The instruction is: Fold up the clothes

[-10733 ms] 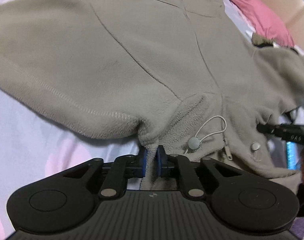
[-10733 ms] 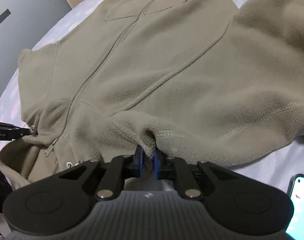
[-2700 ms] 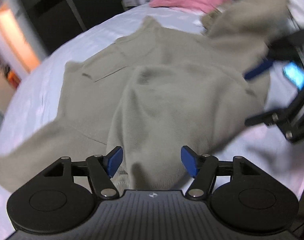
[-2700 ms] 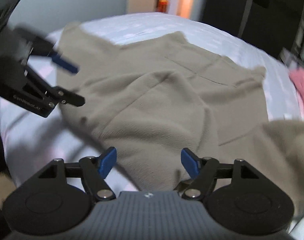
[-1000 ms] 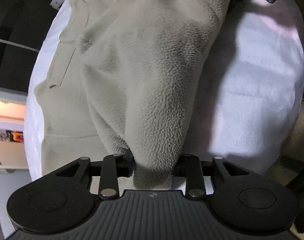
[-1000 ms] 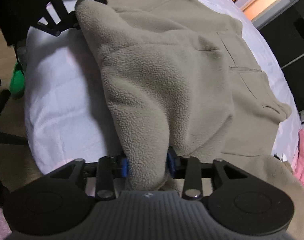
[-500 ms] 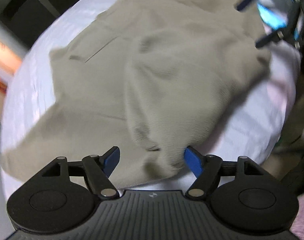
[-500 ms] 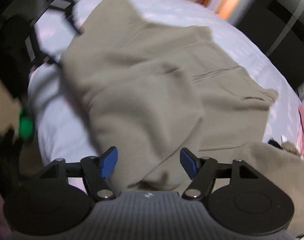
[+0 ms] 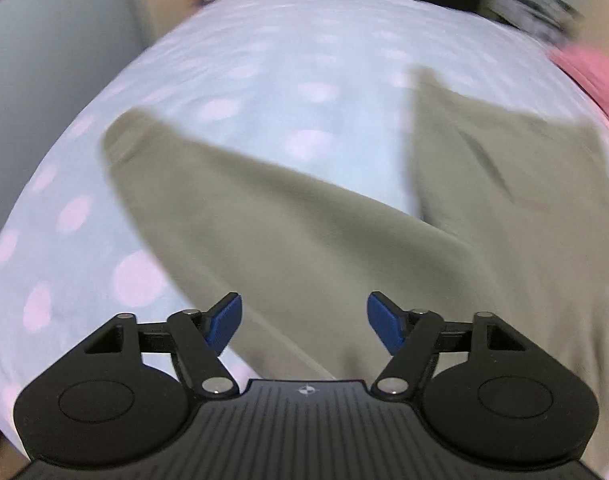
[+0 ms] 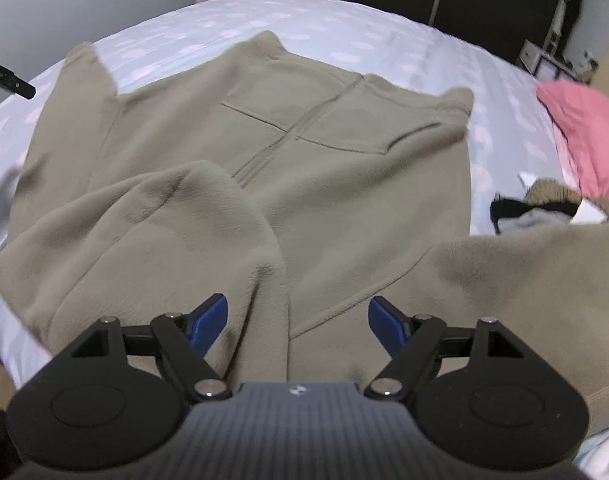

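Lying on the polka-dot bed (image 10: 384, 20), the olive fleece jacket (image 10: 344, 168) stretches its outspread sleeve (image 9: 232, 208) ahead-left of the left gripper (image 9: 303, 323), jaws closing empty, while the right gripper (image 10: 298, 320) is opening over the folded-in sleeve (image 10: 164, 240).

Jacket (image 10: 336, 184) on bed (image 10: 368, 36) (pillow (image 10: 584, 132) right).

Motion blur smears the left wrist view: the spotted bedsheet (image 9: 264, 92), the edges of the fleece jacket (image 9: 312, 248) and the room behind are all soft. A pink cloth (image 9: 596, 76) runs off the right edge. In the right wrist view the jacket's near sleeve (image 10: 544, 280) is cut off at the right, and a dark heap (image 10: 536, 208) beside it is too small to identify.
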